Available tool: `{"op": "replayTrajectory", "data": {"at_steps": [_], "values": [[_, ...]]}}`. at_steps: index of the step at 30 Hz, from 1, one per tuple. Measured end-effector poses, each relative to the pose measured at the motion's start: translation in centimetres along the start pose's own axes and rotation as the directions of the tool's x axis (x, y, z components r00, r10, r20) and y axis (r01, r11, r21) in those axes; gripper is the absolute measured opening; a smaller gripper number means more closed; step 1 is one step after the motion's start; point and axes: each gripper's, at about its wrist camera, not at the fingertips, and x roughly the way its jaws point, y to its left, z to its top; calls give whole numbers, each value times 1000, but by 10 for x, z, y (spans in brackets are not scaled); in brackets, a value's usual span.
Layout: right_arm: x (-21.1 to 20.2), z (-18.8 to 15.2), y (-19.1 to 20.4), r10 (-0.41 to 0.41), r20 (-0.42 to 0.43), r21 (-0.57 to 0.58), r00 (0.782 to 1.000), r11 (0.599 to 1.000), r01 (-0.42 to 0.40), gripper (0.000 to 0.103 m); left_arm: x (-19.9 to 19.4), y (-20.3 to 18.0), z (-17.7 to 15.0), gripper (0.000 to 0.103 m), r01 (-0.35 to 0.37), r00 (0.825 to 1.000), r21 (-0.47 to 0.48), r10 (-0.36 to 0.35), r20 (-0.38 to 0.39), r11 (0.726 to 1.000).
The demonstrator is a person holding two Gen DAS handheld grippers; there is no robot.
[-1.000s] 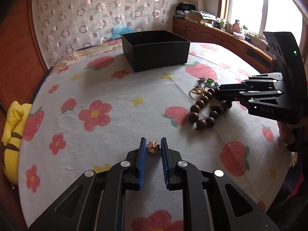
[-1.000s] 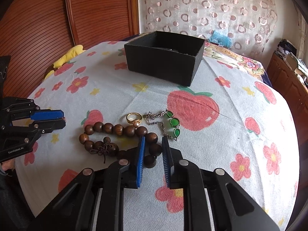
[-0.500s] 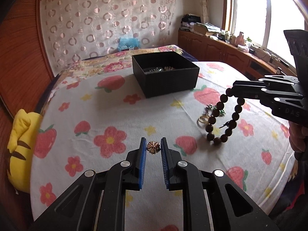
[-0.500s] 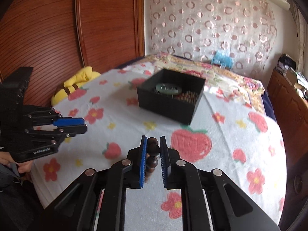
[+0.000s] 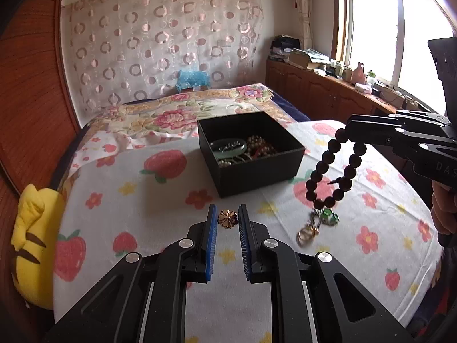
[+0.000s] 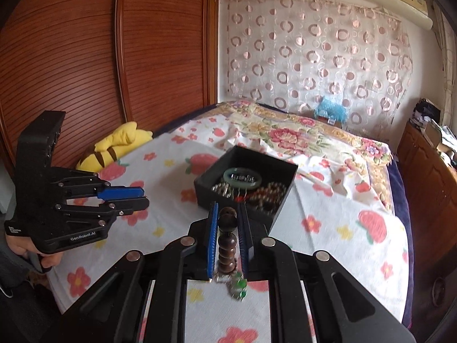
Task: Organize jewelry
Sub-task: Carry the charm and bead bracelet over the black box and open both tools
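Observation:
My left gripper [image 5: 227, 218] is shut on a small gold flower-shaped ornament [image 5: 227, 219], held above the bed. My right gripper [image 6: 227, 217] is shut on a dark wooden bead bracelet [image 6: 227, 241], which hangs from its fingers in the left wrist view [image 5: 332, 168]. A black open box [image 5: 251, 157] sits ahead with a green bangle and other jewelry inside; it also shows in the right wrist view [image 6: 247, 183]. A gold ring [image 5: 307, 233] and a green-stone chain [image 5: 327, 215] lie on the sheet below the bracelet.
The bed is covered by a white sheet with strawberries and flowers [image 5: 160, 188]. A yellow plush toy [image 5: 34, 240] lies at the left edge. A wooden wardrobe [image 6: 114, 57] and a side cabinet [image 5: 328, 91] flank the bed.
Both grippers have risen higher above the bed. The right gripper lifted the bead bracelet off the sheet and carried it toward the box; the ring and green chain stayed on the sheet.

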Motion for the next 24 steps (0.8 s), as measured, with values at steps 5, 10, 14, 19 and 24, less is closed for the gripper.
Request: {"op": "replayTrajectory", "data": {"at_steps": [5, 10, 14, 19, 24], "values": [[6, 20, -12, 3, 22, -5, 1000, 1000, -2, 15, 8, 2, 20, 14, 2, 1000, -7, -2, 14, 1000], [16, 38, -23, 0, 44, -4, 999, 1000, 0, 15, 17, 4, 34, 14, 5, 1000, -6, -5, 20, 1000], [24, 51, -33, -6, 66, 8, 998, 1000, 5, 15, 25, 5, 45, 14, 7, 1000, -1, -7, 22, 1000], [42, 58, -43, 0, 59, 24, 998, 1000, -1, 15, 39, 7, 57, 14, 13, 1000, 4, -13, 19, 1000], [67, 55, -49, 4, 15, 44, 1000, 999, -4, 15, 54, 9, 64, 14, 19, 1000, 7, -19, 7, 1000]]}}
